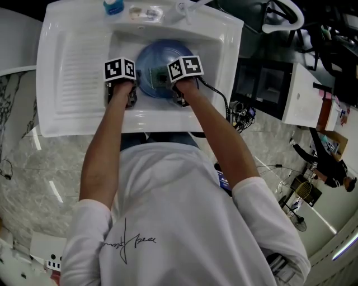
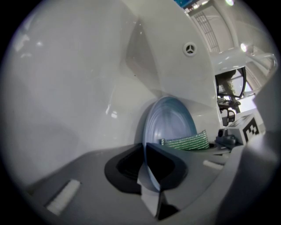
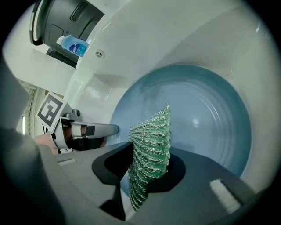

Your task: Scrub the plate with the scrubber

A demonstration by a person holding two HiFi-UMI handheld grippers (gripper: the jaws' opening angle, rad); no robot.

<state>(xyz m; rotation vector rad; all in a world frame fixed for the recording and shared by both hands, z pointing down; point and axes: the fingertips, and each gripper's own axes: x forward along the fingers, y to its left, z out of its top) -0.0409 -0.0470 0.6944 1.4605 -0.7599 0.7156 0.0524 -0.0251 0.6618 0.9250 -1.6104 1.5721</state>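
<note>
Head view. Looks down on a white sink (image 1: 67, 84) with the blue plate (image 1: 154, 61) inside its basin. Shows the left gripper (image 1: 124, 94) at the left edge of the plate and the right gripper (image 1: 182, 94) over its right part, each with a marker cube on top. Shows also a bottle with blue cap (image 1: 113, 6) at the back rim of the sink.

Left gripper view. Looks along the jaws, closed on the rim of the plate (image 2: 171, 123), seen here almost edge-on, with the white sink wall (image 2: 79, 79) behind. Finds the green scrubber (image 2: 186, 141) lying against the plate face, and beside it a part of the right gripper (image 2: 237, 136).

Right gripper view. Looks along the jaws, pressed together on the scrubber (image 3: 151, 149), a green ribbed sheet standing up between them. Has the scrubber's far edge against the plate (image 3: 206, 114), which fills the background. Shows the left gripper (image 3: 83, 129) at the left, at the plate's edge.
</note>
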